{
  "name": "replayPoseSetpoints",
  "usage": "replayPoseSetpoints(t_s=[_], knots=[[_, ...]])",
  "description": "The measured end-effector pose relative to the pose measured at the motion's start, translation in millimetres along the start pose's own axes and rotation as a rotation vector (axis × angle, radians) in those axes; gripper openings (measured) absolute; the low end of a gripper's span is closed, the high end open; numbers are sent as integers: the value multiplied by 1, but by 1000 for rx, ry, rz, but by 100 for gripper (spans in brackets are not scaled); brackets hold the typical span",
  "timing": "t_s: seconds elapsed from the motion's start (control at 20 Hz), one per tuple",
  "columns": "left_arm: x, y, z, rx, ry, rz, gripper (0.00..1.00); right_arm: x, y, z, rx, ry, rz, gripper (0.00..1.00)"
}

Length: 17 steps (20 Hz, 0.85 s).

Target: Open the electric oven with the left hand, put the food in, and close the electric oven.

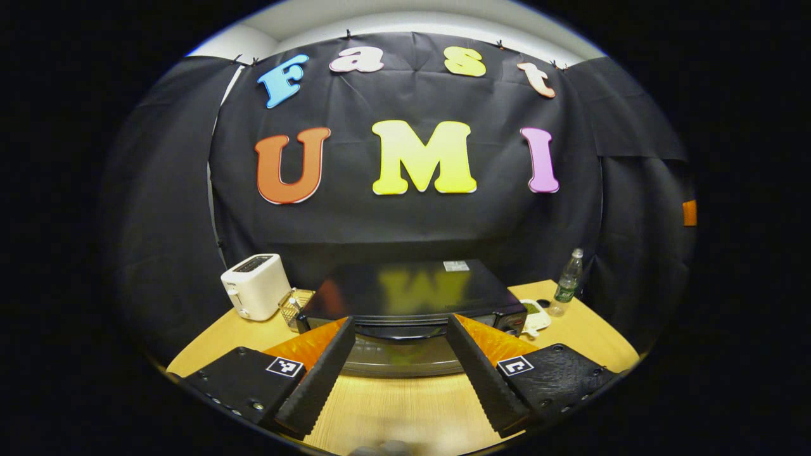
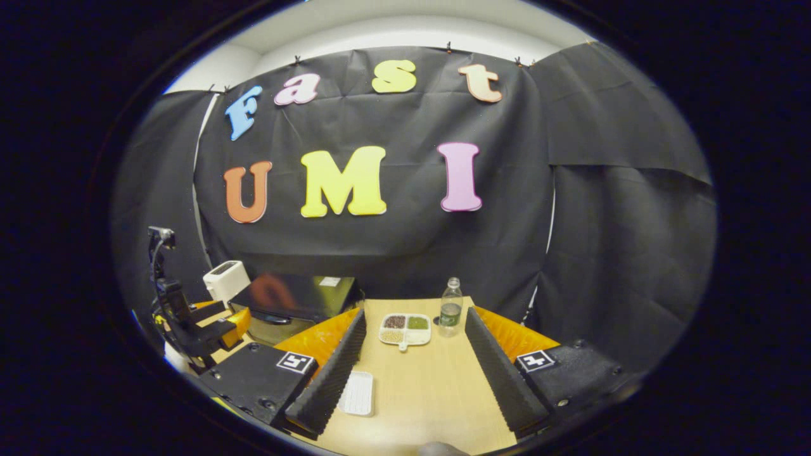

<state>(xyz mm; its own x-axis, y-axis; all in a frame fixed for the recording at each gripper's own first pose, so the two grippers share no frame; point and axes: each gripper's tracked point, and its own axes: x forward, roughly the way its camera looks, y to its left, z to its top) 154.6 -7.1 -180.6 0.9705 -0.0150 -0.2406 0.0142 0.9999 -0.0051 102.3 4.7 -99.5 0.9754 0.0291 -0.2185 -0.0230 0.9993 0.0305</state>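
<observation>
The left gripper is hovering with fingers spread wide, lining up on the electric oven, which is sitting shut at the back of the table. Right gripper is waiting wide apart too, empty, facing the food plate; next comes reaching the door handle.

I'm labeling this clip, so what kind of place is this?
Probably a staged recording booth set up like a kitchen counter, not a real kitchen: black cloth hangs behind a wooden table holding an electric oven, a toaster and a divided plate of food.
</observation>
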Motion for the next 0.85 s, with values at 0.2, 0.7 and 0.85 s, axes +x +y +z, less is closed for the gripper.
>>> replayPoseSetpoints(t_s=[0.2, 0.7, 0.85], knots=[[-45, 13, 57, 2, -95, 13, 95, -9, 22, 23, 2, -59, 30, 91], [-126, 37, 129, -16, -228, 26, 95, -35, 52, 54, 13, -157, 35, 91], [-136, 40, 132, 1, -237, 33, 95, -42, 54, 55, 17, -163, 33, 91]])
